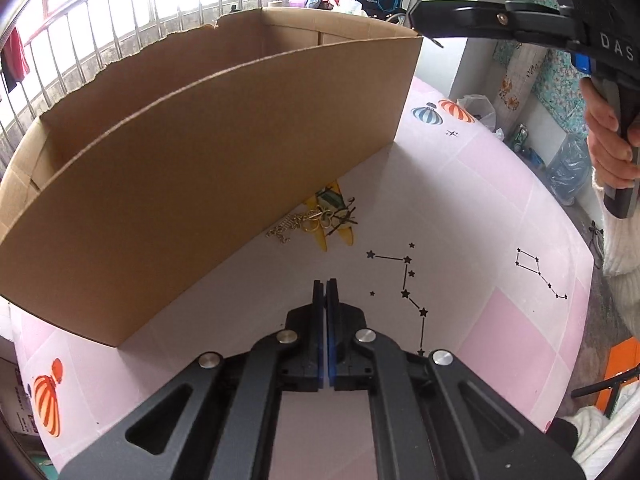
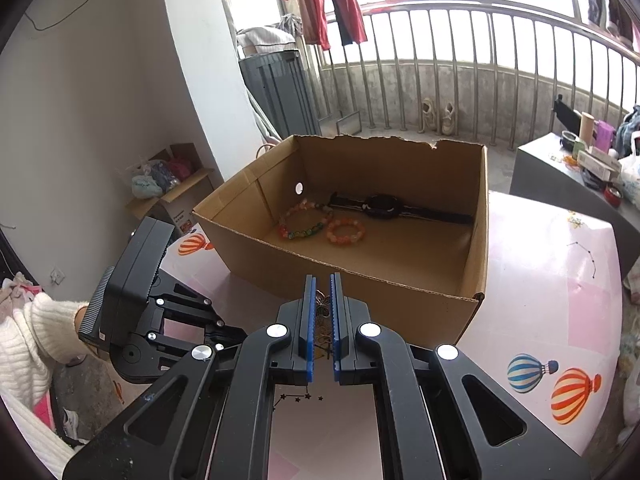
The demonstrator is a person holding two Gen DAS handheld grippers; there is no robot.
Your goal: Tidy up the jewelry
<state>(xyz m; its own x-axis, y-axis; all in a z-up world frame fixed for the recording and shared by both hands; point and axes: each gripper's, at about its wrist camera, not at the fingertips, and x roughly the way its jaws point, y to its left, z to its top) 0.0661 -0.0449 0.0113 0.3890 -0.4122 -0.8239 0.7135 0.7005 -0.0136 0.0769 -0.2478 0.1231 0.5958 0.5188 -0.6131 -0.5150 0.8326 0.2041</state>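
Nearest the left wrist camera, the left tool (image 1: 325, 285) has its two blue-lined fingers pressed flat together with nothing between them, hovering over the pale pink worktop (image 1: 460, 208) printed with black star constellations and striped balloons. At twelve o'clock from those fingertips, a small heap of jewellery (image 1: 316, 220), a silver chain, gold rings and dark hook-like pieces, lies on a yellow printed figure just beside the near wall of the large brown cardboard box (image 1: 200, 184). That box fills the view from nine to one o'clock. At two o'clock the right tool (image 1: 424, 20) reaches over the box's corner, held by a hand (image 1: 612, 136) in a white knitted sleeve.

From the right wrist camera, the right tool (image 2: 323, 280) is clenched on a small bronze-coloured filigree ornament (image 2: 323, 306), which hangs between the blue pads above the box's near edge. Inside the cardboard box (image 2: 400, 280), at twelve o'clock, lie a multicoloured bead bracelet (image 2: 304, 224), an orange bead bracelet (image 2: 346, 232) touching it, and a black wristwatch (image 2: 384, 206) stretched along the far wall. At nine o'clock the left tool (image 2: 224, 332) points down toward the worktop (image 2: 540, 280), its fingertips hidden behind the right tool's frame.
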